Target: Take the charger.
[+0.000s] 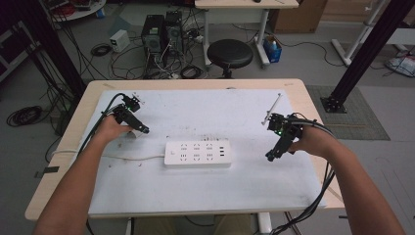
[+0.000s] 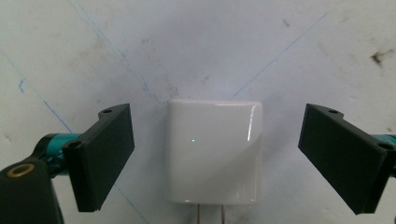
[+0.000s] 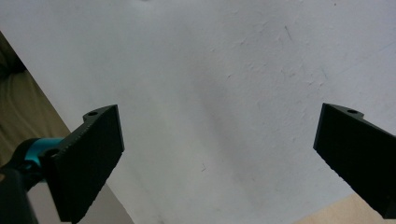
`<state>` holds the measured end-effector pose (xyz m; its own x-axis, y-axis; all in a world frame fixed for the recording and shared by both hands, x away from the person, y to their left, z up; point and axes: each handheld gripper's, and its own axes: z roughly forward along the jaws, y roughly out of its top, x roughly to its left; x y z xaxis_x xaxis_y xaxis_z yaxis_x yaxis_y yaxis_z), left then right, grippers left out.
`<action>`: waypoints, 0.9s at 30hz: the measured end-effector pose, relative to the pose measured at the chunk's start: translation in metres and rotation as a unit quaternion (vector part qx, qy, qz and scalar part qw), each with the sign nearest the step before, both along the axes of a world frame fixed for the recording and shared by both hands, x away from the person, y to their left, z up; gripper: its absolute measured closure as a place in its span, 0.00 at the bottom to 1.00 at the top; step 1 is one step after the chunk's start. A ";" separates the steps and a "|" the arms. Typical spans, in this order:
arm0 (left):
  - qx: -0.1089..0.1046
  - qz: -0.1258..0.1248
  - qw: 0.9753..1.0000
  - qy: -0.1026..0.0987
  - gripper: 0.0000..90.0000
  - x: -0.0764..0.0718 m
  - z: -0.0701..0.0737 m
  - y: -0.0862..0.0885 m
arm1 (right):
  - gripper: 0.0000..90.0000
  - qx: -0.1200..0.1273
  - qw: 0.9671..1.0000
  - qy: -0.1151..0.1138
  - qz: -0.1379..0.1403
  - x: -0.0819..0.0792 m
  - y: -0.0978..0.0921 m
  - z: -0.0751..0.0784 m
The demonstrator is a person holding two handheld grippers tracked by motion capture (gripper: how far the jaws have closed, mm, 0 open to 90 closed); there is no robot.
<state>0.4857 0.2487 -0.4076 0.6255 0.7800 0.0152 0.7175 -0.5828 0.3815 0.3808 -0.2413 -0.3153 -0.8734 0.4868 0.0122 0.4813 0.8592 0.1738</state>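
A white sheet covers most of the wooden bench, and a white power strip lies near its centre, its cord running off toward 9 o'clock. The left tool sits at about 10 o'clock from the strip, held low over the sheet by the person's left hand. In the left gripper view this left tool stands wide, and a glossy white plug adapter lies flat on the sheet between the two jaws, touching neither; two metal prongs stick out of the adapter toward 6 o'clock. The right tool is at 3 o'clock from the strip, well apart from it, gripped by the right hand and tilted down toward the sheet. In the right gripper view the right tool is also wide, holding nothing, with bare white sheet between the jaws and the bench edge showing at the lower corners. Beyond the bench, at 12 o'clock, a black round stool stands on the floor.
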 end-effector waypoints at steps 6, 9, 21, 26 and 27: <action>0.006 0.003 1.000 0.002 0.18 0.001 -0.007 0.003 | 0.01 -0.001 1.000 0.001 0.004 0.002 -0.001 -0.001; 0.003 0.004 1.000 0.002 0.21 0.001 -0.008 0.005 | 0.01 0.000 1.000 0.002 0.002 0.002 -0.001 -0.001; -0.010 -0.002 1.000 0.006 0.42 -0.001 -0.011 0.006 | 0.01 0.002 1.000 0.004 -0.004 0.001 -0.001 -0.001; -0.006 -0.009 1.000 0.000 0.47 -0.003 -0.010 0.005 | 0.01 -0.001 1.000 0.004 -0.003 0.001 -0.003 -0.001; -0.004 -0.009 1.000 0.000 0.47 -0.004 -0.010 0.005 | 0.01 0.000 1.000 0.003 -0.003 0.001 -0.003 0.000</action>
<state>0.4821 0.2537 -0.4173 0.6402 0.7681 0.0096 0.7064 -0.5936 0.3856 0.3822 -0.2448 -0.3158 -0.8704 0.4921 0.0179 0.4876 0.8562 0.1709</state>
